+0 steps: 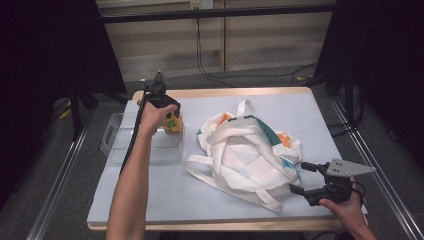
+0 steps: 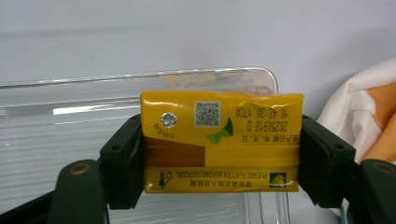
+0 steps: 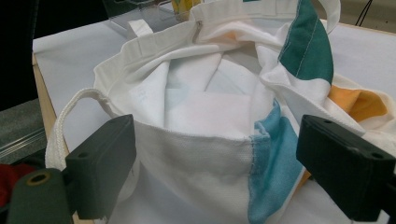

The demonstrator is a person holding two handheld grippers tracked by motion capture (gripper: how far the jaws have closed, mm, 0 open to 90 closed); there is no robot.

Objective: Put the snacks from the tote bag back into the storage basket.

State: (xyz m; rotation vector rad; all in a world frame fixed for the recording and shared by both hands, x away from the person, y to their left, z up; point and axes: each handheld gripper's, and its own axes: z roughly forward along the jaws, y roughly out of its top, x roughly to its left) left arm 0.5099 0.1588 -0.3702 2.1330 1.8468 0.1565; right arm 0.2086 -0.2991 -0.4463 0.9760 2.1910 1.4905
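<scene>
Here, in the high view, the left gripper (image 1: 170, 116) holds a yellow drink carton (image 1: 172, 125) over the clear plastic tray (image 1: 116, 134), at about ten o'clock on the table (image 1: 310, 107). The carton hangs just above the tray's near right corner, so it looks ready to be set down there or lifted away. The white tote bag (image 1: 245, 155) lies in the middle, its mouth slumped open. The right gripper (image 1: 302, 179) waits at about four o'clock, right by the bag's edge, perhaps to hold the bag steady.

In the left gripper view, the two black jaws press on both short sides of the drink carton (image 2: 222, 147). The jaws stand fairly wide because the carton is wide. The clear plastic tray (image 2: 56, 140) sits behind and below it.

In the right gripper view, the jaws are spread wide, with the bag's rim between them. The pads do not seem to pinch the white tote bag (image 3: 201, 112) yet. The bag looks empty inside.
</scene>
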